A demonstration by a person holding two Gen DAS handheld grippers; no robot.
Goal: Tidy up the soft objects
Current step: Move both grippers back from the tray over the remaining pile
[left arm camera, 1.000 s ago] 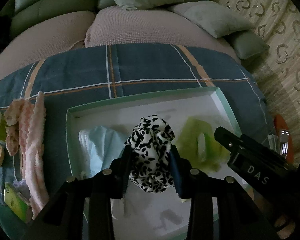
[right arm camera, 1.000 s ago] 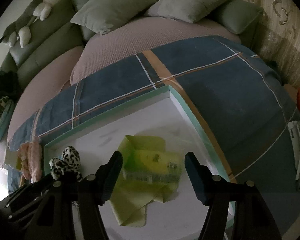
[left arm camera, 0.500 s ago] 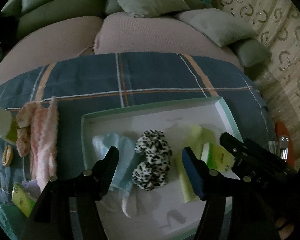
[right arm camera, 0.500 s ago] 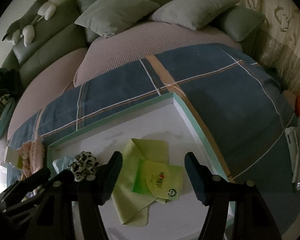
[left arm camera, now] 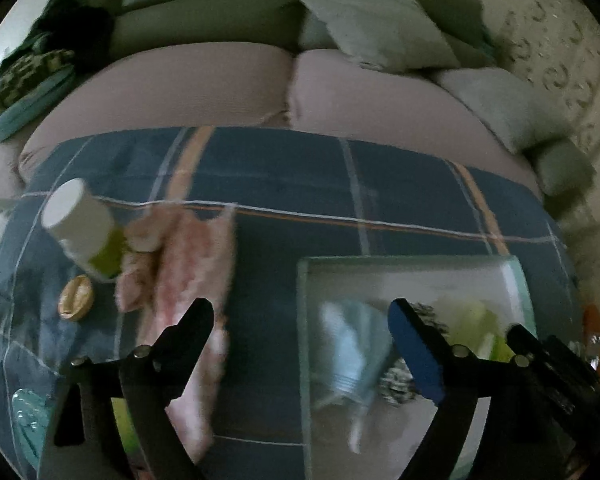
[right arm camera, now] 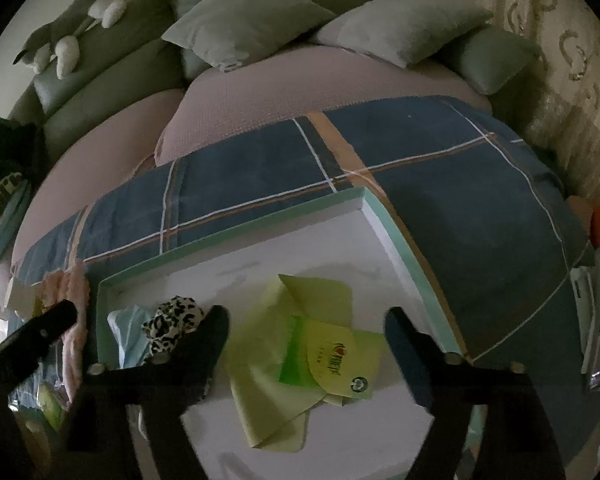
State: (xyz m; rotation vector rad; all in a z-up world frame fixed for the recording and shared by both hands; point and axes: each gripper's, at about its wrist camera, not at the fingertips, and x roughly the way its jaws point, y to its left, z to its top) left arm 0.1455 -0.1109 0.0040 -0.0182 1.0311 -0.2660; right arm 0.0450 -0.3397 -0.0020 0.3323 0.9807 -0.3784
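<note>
My left gripper point(left arm camera: 300, 308) hangs over the left rim of the white tray point(left arm camera: 305, 320), its jaws opening with nothing between them. A leopard-print scrunchie point(left arm camera: 398, 380) and a light blue cloth point(left arm camera: 352, 344) lie in the tray. Left of it, a pink fuzzy cloth point(left arm camera: 188, 268) lies on the plaid blanket. My right gripper point(right arm camera: 306, 316) is above a green tissue packet point(right arm camera: 336, 364) resting on a yellow-green cloth point(right arm camera: 268, 384); its jaws are opening and touch neither. The scrunchie point(right arm camera: 172, 320) also shows in the right wrist view.
A white cup point(left arm camera: 80, 220) lies tipped beside a gold round object point(left arm camera: 75, 298) at the blanket's left. Pillows point(right arm camera: 244, 16) and a plush toy point(right arm camera: 68, 36) sit at the back. A patterned wall point(right arm camera: 572, 60) runs along the right.
My left gripper let go of the leopard scrunchie into the tray, opened wide and swung left toward the pink cloth. The right jaws widened over the packet, which now lies flat.
</note>
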